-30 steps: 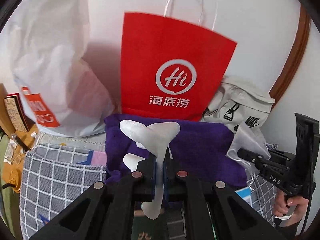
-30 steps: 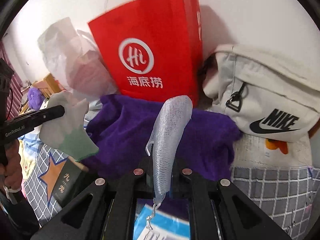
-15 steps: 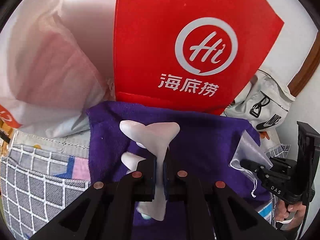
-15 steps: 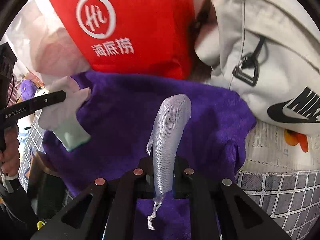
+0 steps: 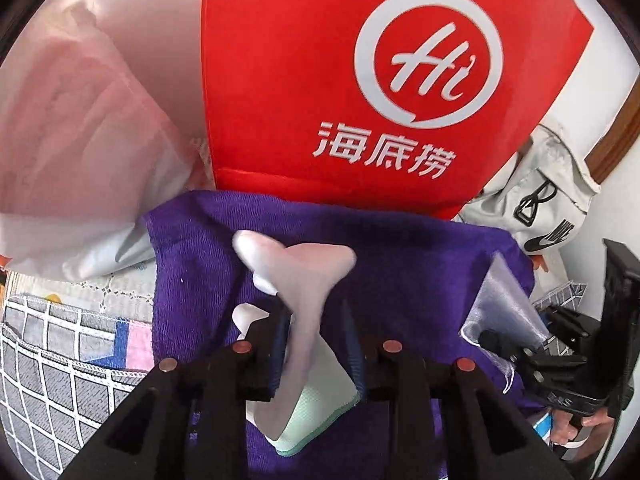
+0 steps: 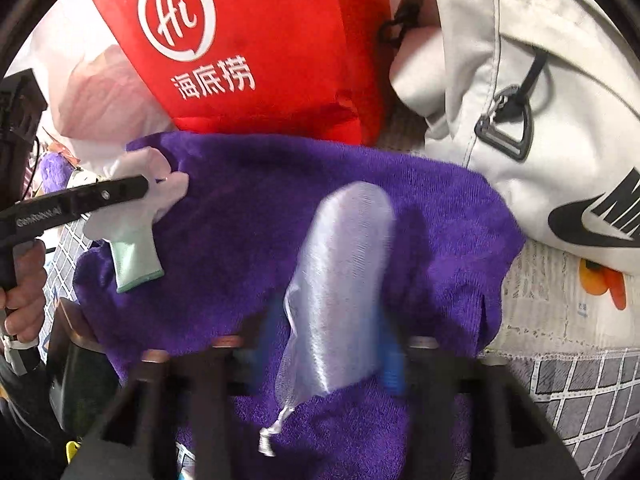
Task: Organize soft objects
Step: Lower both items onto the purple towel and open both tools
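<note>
White wall and a red paper bag point(image 5: 360, 80) form the backdrop; a white plastic sack point(image 5: 80, 140) stands at 9 o'clock in the left wrist view and a pale Nike bag point(image 6: 540, 120) at 2 o'clock in the right wrist view. Below them a purple towel point(image 5: 400, 264) lies spread over a checked grey cloth point(image 5: 60, 360).

Change since one second ago: both grippers have descended onto the towel and both are releasing.

1. Left gripper point(image 5: 316, 344): previously clamped on the white glove point(image 5: 296, 280); its jaws are now opening. The glove sits between them, its green cuff at 6 o'clock, and the right pad stands clear of it.
2. Right gripper point(image 6: 324, 348): previously clamped on the sheer mesh pouch point(image 6: 340, 280); its jaws are now opening, blurred by motion. The pouch lies loose between them on the towel.

Assessment: both soft items appear deposited on the towel, glove at the left and pouch at the right. Withdrawal should be straight back, as the pouch drawstring point(image 6: 272, 432) could snag on a finger.
</note>
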A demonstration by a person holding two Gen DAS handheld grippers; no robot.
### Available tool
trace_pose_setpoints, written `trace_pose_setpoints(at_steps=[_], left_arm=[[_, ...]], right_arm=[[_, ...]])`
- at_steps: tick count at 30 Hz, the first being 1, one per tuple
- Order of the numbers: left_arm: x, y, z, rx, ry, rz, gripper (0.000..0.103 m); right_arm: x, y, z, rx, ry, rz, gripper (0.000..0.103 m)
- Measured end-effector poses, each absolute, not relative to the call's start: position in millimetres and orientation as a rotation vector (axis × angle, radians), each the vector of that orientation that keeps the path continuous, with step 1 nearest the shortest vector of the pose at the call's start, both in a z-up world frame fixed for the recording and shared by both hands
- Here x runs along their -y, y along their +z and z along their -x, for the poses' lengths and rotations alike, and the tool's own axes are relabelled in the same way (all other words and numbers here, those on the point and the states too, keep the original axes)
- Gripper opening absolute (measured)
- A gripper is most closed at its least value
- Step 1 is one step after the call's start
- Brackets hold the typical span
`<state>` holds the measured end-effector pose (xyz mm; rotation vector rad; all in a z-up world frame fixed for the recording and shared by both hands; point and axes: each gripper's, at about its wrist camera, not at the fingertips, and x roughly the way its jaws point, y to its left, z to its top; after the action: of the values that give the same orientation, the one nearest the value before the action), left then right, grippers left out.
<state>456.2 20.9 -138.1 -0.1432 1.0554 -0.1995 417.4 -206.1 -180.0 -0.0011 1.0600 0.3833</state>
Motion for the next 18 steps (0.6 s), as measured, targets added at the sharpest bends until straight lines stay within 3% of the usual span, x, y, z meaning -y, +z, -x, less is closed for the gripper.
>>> trace_pose_setpoints(at_steps=[1, 2, 3, 8, 18], left_arm=[[-20, -139, -456, -1.064, -0.188, 0.135, 0.041], [-19, -140, -456, -1.072, -0.169, 0.118, 0.055], [-17, -140, -457, -1.072, -0.151, 0.102, 0.059], [-19, -129, -451, -1.036, -0.101, 0.089, 0.067], [-24, -87, -420, -0.922, -0.100, 0.075, 0.067]], right_arm=[[207, -177, -415, -1.046, 0.394, -0.005, 0.071], [209, -174, -415, -1.037, 0.405, -0.017, 0.071], [210, -172, -414, -1.035, 0.411, -0.033, 0.072], [215, -163, -415, -1.033, 0.386, -0.065, 0.076], [222, -116, -398, -0.889, 0.354, -0.030, 0.081]])
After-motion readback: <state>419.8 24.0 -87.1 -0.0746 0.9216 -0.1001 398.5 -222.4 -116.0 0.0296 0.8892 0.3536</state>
